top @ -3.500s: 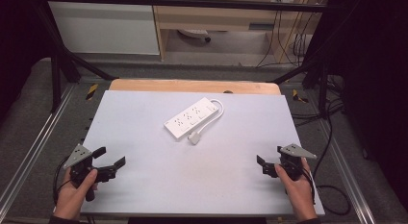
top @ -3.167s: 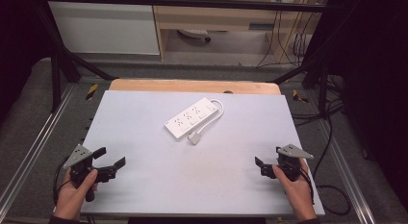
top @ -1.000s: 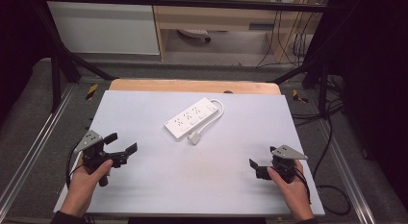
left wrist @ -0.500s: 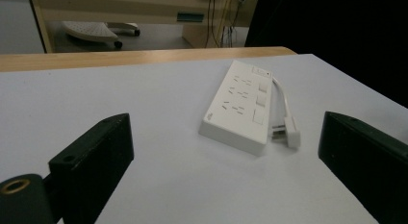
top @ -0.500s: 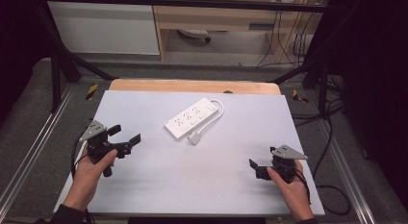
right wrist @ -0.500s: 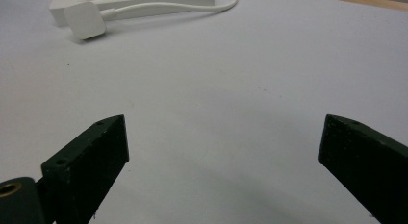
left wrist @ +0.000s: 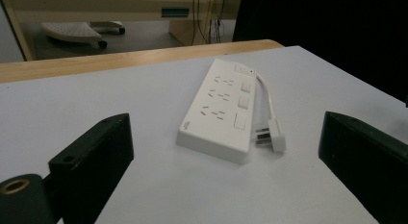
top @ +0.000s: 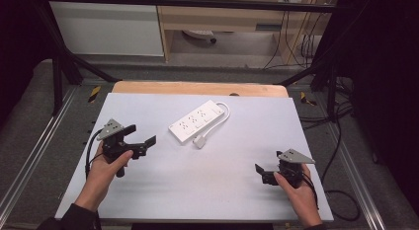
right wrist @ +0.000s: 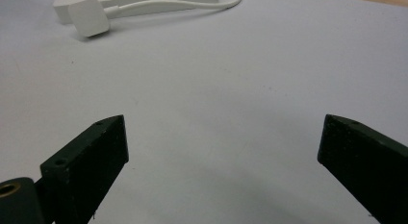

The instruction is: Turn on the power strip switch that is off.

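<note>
While the person's forearms enter from the bottom of the high view, the left gripper (top: 141,140) is held off the white table (top: 163,190), its jaws apart and aimed toward the power strip (top: 195,122). That strip lies slantwise near the table's middle, toward the far side, with its plug (top: 199,141) resting just beside its near end. The right gripper (top: 260,173) sits low at the near right, well apart from the strip, jaws spread; the hand (top: 299,195) behind it covers its grip.

From the left gripper view, both black jaws stand wide with the power strip (left wrist: 222,108) framed between them, untouched, its cord (left wrist: 266,98) looping along one side to the plug (left wrist: 269,137). Both jaws are cut off at the frame's bottom.

From the right gripper view, the jaws are again wide over bare table (right wrist: 221,118); the plug (right wrist: 88,18) and cord (right wrist: 183,7) show at the top, the strip's body mostly cropped away.
</note>
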A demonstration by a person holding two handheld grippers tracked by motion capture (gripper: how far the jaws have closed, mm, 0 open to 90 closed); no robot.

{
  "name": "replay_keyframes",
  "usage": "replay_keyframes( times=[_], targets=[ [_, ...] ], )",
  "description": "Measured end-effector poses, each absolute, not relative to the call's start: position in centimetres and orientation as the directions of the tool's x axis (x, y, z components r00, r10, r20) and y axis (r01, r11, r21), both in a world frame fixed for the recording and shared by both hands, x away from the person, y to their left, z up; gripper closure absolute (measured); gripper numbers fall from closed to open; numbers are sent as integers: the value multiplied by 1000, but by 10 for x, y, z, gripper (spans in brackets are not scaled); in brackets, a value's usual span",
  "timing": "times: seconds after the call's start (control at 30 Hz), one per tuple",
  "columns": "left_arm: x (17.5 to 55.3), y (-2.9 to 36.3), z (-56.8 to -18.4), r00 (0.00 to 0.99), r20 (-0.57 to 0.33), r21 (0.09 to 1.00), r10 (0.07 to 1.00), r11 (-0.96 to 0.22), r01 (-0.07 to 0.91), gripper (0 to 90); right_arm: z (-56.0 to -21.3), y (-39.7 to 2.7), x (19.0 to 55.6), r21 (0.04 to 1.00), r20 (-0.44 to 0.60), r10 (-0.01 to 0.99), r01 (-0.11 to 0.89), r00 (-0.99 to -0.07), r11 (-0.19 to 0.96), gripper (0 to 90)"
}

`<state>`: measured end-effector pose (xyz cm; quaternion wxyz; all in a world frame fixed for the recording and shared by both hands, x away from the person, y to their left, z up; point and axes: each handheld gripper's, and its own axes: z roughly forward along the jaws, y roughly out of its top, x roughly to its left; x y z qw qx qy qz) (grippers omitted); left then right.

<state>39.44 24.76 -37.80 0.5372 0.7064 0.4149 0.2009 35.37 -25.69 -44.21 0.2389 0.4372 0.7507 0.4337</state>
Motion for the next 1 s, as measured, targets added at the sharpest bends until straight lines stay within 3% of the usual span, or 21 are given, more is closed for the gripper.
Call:
replay_keyframes(
  times=[1.0],
  targets=[
    [431,201,-363,603,-118,929,789,-127,349,56,-439,-258,349,871,44,863,442,-503,214,42]
  ],
)
